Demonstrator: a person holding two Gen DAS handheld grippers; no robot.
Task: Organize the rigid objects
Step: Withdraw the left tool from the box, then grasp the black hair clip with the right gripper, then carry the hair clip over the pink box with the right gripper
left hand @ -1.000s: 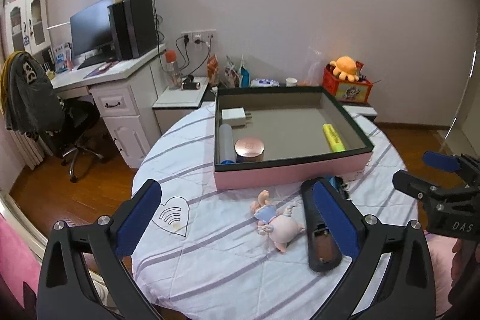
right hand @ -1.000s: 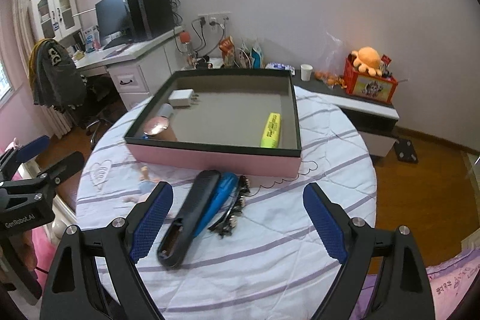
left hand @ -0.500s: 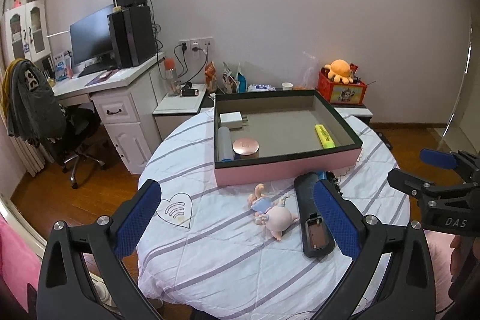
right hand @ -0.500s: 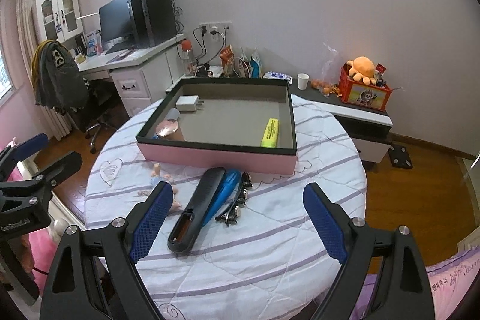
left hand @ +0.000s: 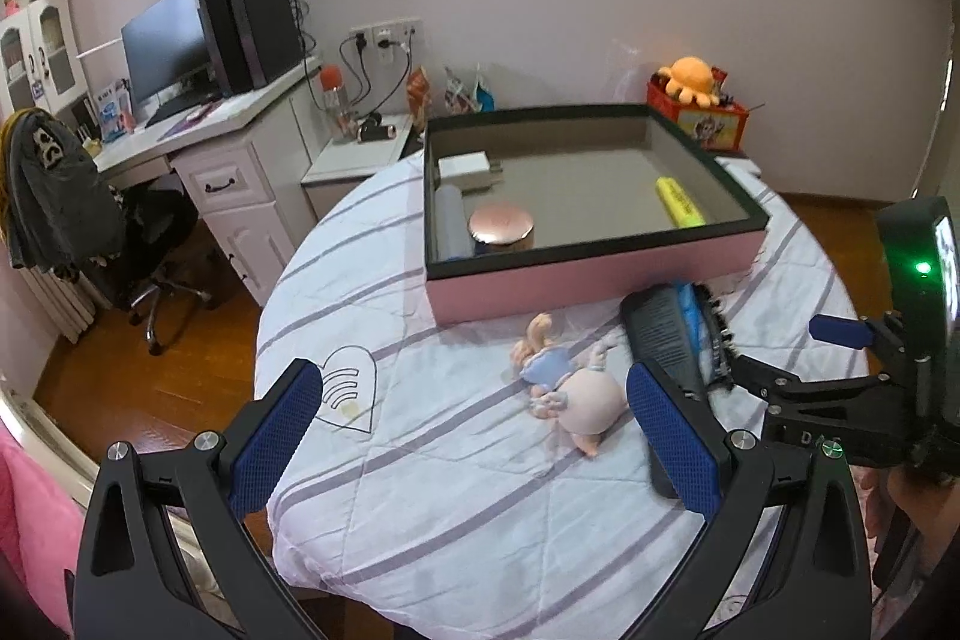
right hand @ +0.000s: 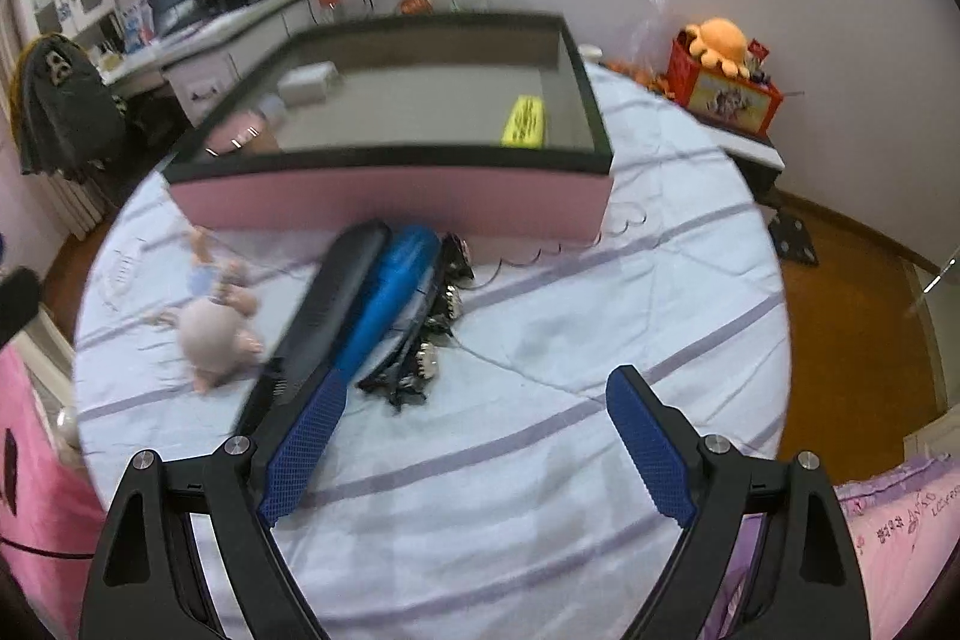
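Left hand-held gripper [left hand: 480,436]: jaws spread wide, nothing between the blue, mesh-textured pads, hanging over the table [left hand: 420,490], round and covered in a quilted white cloth with lilac stripes. Right hand-held gripper [right hand: 480,451]: likewise wide open and empty, black plastic arms, blue knobbly pads. Just beyond its left pad, a long black ribbed case [right hand: 324,316] lying against a glossy blue oblong [right hand: 390,298] and a dark bristly clump [right hand: 432,334]. Left of these, a small soft-bodied doll [left hand: 564,382] on its side. Farther back, a shallow rectangular pink box [left hand: 588,274] with dark rim, holding a yellow highlighter [left hand: 678,210], round rose-gold lid [left hand: 501,224], pale cylinder [left hand: 450,220] and white charger [left hand: 465,166].
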